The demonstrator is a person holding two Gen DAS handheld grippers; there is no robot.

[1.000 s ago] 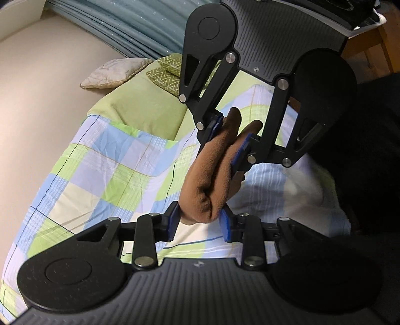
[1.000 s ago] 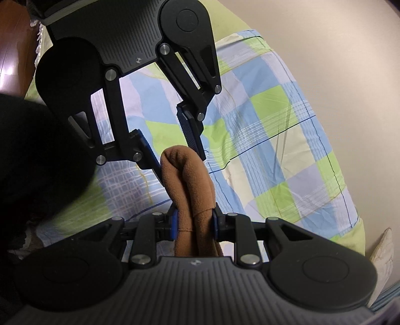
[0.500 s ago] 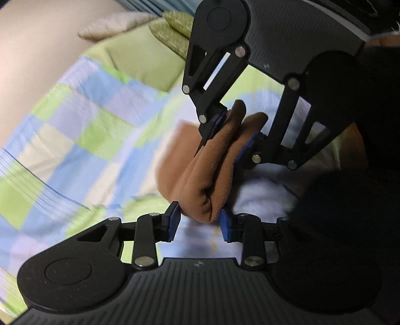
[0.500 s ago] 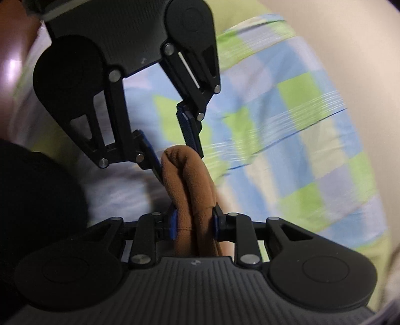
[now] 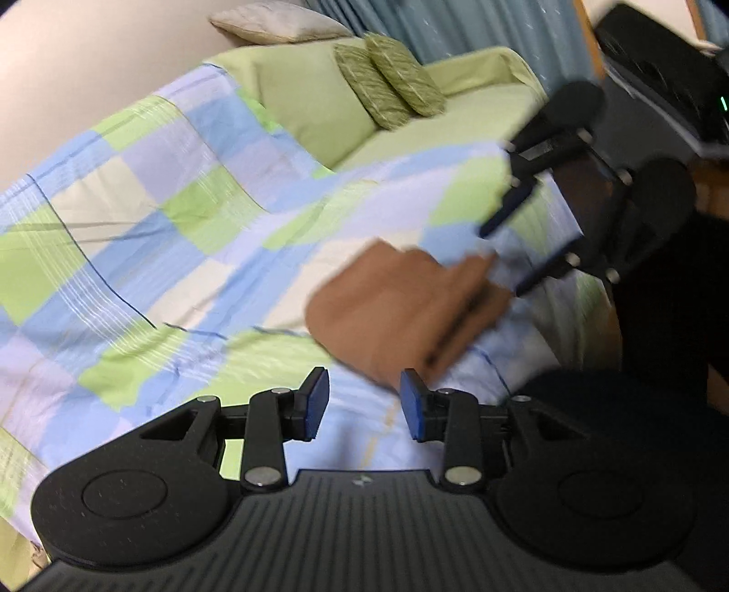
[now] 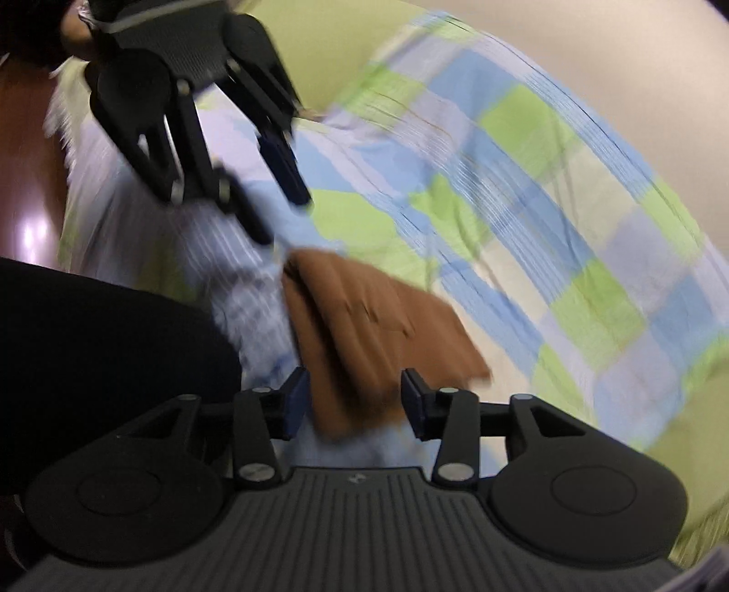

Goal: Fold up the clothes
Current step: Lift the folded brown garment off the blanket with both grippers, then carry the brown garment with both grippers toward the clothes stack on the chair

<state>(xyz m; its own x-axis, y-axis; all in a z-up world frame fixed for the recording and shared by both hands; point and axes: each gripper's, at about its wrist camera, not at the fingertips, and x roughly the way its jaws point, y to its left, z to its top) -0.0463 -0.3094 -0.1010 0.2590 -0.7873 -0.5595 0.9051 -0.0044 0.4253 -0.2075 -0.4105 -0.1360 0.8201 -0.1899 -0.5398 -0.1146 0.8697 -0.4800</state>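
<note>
While both views are smeared by motion, the main facts can be read.

Garment: the brown cloth (image 5: 401,309), folded into a flat bundle, lies on the checked bedspread (image 5: 136,237) near the bed's edge.
Long axis: in the right wrist view the brown cloth (image 6: 369,332) runs away from the right gripper (image 6: 353,405), toward the left gripper (image 6: 269,200).
Left gripper: the left gripper (image 5: 364,405) stands with fingers spread and nothing between them; the cloth's near end lies just ahead of its tips.
Right gripper: fingers spread wide, straddling the cloth's near end, pinching nothing; contact cannot be told.
Nearer hand: judged about equal, one at each end of the bundle.
Surroundings: two green patterned cushions (image 5: 387,82) and a pale pillow (image 5: 278,22) sit at the far end of the bed.
Writing: no brand, label or text is legible.
</note>
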